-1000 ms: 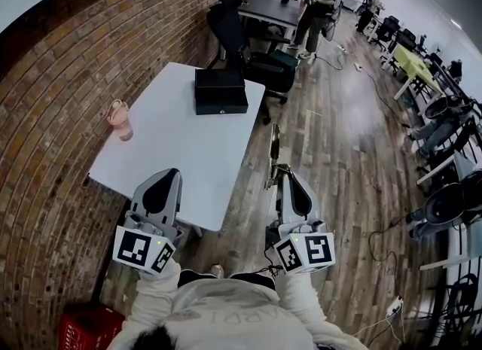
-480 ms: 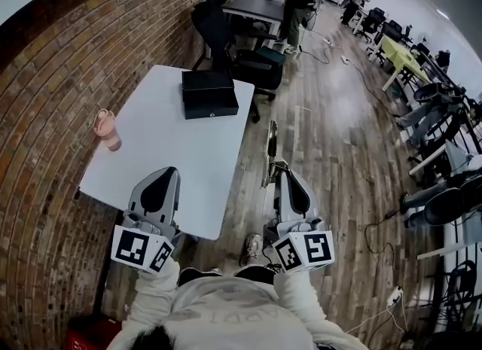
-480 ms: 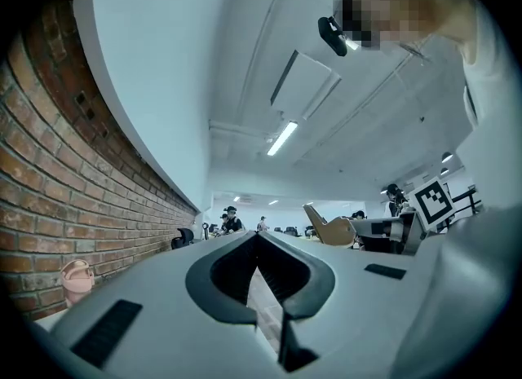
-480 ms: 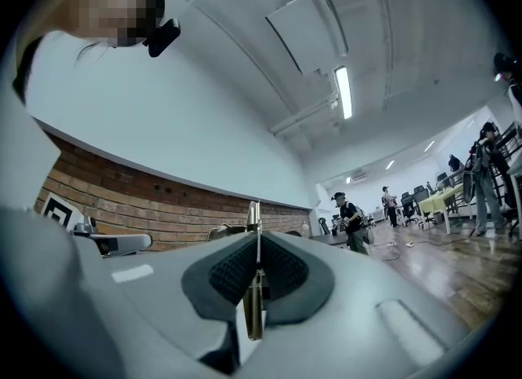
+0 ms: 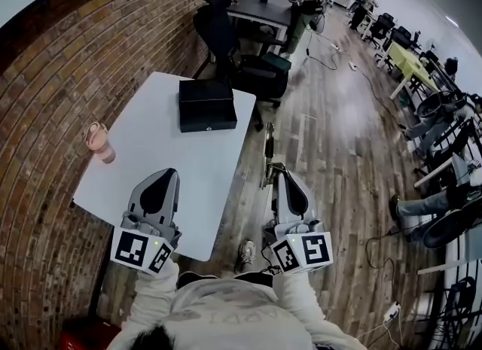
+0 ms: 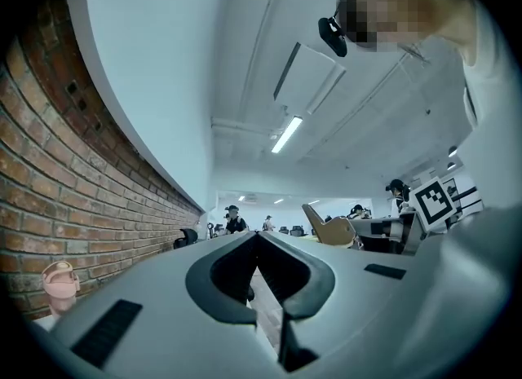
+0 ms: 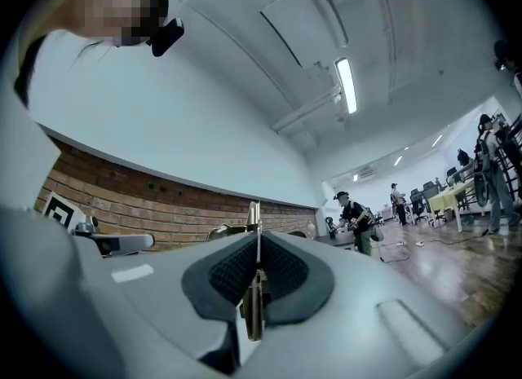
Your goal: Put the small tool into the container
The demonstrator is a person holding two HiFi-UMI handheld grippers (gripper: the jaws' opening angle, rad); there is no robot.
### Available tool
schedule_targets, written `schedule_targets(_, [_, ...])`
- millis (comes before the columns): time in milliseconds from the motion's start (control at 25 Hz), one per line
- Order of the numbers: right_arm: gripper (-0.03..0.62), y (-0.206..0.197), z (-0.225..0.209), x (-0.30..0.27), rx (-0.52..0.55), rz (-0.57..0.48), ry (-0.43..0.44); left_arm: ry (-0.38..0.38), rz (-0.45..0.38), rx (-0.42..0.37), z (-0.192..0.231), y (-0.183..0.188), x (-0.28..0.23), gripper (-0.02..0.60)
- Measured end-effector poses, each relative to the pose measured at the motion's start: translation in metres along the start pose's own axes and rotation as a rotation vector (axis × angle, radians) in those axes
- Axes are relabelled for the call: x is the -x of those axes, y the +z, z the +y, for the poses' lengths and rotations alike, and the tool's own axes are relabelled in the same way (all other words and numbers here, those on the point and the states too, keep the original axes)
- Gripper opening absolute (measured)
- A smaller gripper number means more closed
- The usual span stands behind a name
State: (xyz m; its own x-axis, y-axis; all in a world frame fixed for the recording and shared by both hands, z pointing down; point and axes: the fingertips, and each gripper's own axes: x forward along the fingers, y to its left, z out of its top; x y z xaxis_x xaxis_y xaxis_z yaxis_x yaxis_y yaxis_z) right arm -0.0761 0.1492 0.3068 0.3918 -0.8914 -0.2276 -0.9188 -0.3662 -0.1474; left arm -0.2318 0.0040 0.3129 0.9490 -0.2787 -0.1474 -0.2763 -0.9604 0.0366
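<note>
A black box-shaped container [image 5: 207,105] sits at the far end of the white table [image 5: 151,168]. My right gripper [image 5: 283,178] hangs over the wooden floor to the right of the table. It is shut on a thin metal tool [image 5: 267,154] that sticks out forward past its tips. In the right gripper view the tool [image 7: 254,292] stands edge-on, pinched between the ribbed pads [image 7: 281,270]. My left gripper [image 5: 160,177] hovers over the table's near edge, its tips [image 6: 257,235] meeting with nothing between them.
A pink cup [image 5: 99,142] stands at the table's left edge, close to the brick wall [image 5: 45,77]. Black office chairs [image 5: 226,36] and a dark desk [image 5: 260,6] lie beyond the table. People stand further back. A red crate [image 5: 84,333] is on the floor at lower left.
The table, box and cup have shifted left and slightly down in the head view as the person moves. Both grippers keep their pose, and the tool stays pinched in the right one.
</note>
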Motion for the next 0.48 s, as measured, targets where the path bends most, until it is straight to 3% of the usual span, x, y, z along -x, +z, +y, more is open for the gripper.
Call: schedule_targets(480, [0.015,0.001,-0.078,-0.089,-0.027,0.012,0.122,0.102,0.008,-0.014,0.000,-0.010,-0.100,0.005])
